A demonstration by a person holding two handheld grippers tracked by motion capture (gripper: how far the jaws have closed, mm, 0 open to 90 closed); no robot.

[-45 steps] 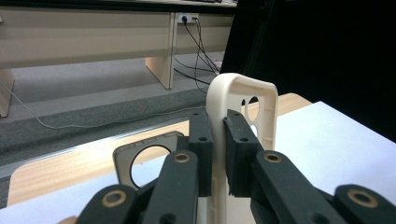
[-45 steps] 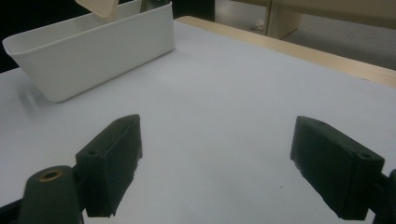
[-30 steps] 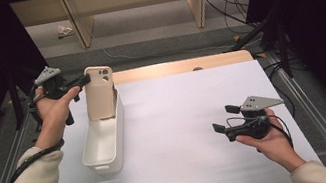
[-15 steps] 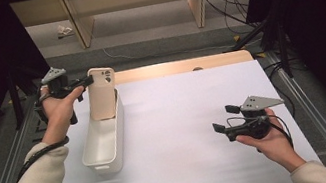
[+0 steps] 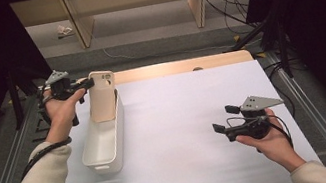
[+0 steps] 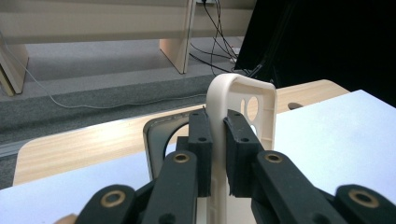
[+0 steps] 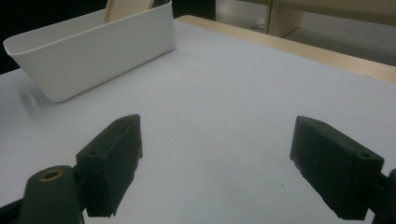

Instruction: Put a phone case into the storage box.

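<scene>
Phone case (image 5: 102, 94) stands in the white bin (image 5: 104, 145), pinched by left fingers (image 6: 201, 140); right fingers (image 7: 112, 158) spread.

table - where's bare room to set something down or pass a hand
The white table is bare between the white bin and the right gripper, also along its far edge and near edge. It is crowded at the far left, where the left gripper is clamped on the beige phone case standing in the bin.

A beige phone case (image 5: 102, 96) stands in a white bin (image 5: 104, 141); the counter (image 5: 186, 118) is plain white with a wood-grain edge at twelve o'clock.
</scene>
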